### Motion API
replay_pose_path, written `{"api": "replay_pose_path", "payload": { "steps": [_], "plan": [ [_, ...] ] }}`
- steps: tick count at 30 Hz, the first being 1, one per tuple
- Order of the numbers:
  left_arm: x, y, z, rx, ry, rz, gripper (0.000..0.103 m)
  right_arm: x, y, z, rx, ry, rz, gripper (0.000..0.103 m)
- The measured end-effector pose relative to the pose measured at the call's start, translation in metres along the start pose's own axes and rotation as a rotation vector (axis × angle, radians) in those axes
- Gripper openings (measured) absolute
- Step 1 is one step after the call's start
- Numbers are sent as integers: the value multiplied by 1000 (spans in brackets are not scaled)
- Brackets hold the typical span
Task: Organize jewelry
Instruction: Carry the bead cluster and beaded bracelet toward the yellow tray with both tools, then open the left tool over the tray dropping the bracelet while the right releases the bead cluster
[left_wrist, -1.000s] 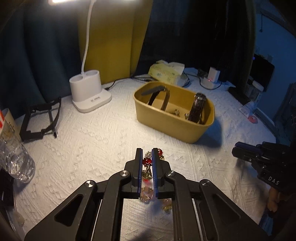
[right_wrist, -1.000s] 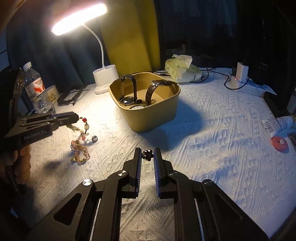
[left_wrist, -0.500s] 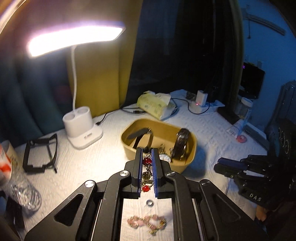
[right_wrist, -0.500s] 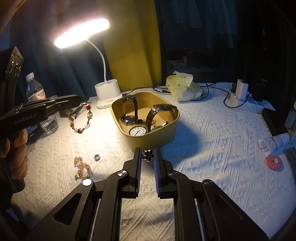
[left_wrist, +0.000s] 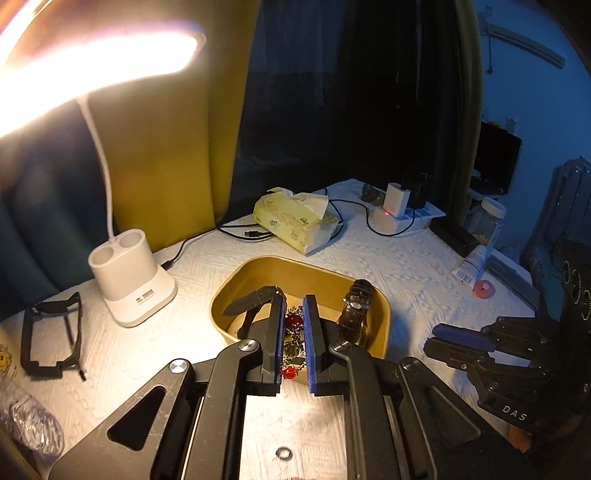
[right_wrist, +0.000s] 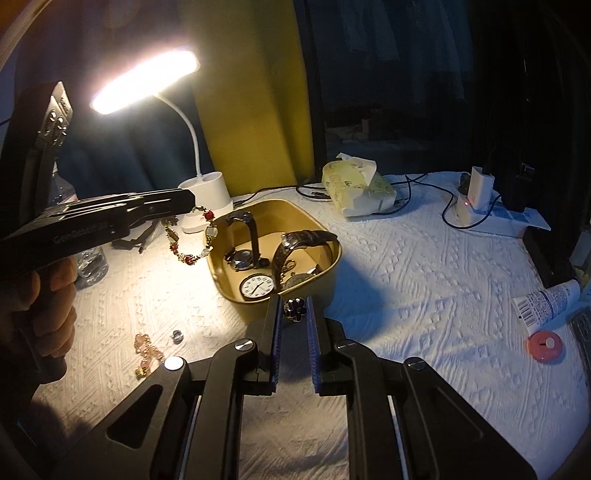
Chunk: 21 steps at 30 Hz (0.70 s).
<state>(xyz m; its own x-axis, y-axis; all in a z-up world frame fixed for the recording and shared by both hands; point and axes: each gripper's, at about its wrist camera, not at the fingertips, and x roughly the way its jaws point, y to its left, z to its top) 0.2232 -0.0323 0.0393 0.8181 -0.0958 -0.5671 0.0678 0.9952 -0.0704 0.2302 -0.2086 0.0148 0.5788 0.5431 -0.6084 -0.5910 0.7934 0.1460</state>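
Left tool (left_wrist: 293, 330) gripping bracelet (right_wrist: 190, 240), right tool (right_wrist: 294, 314) pinching ring (right_wrist: 294, 309)

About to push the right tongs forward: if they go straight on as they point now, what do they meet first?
Probably the near wall of the mustard-yellow plastic tub, just beyond the dark flower-shaped ring held in the right tongs; depth is uncertain.

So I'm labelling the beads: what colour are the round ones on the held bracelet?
Red, on a gold chain: the bracelet shows best in the right wrist view.
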Motion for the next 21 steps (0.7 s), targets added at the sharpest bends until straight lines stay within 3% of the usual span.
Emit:
{"api": "replay_pose_path", "payload": {
  "steps": [8,10,11,21],
  "plan": [
    [34,10,3,-60,70,-21,14,12,-9,11,3,-6,-10,13],
    [36,13,2,-69,73,-29,36,14,-8,14,-1,-9,-13,13],
    [37,14,2,-71,76,-36,39,14,-7,14,-3,-9,-13,13],
    [21,35,-6,-103,60,-18,41,23,12,23,-42,-16,0,13]
  ]
}}
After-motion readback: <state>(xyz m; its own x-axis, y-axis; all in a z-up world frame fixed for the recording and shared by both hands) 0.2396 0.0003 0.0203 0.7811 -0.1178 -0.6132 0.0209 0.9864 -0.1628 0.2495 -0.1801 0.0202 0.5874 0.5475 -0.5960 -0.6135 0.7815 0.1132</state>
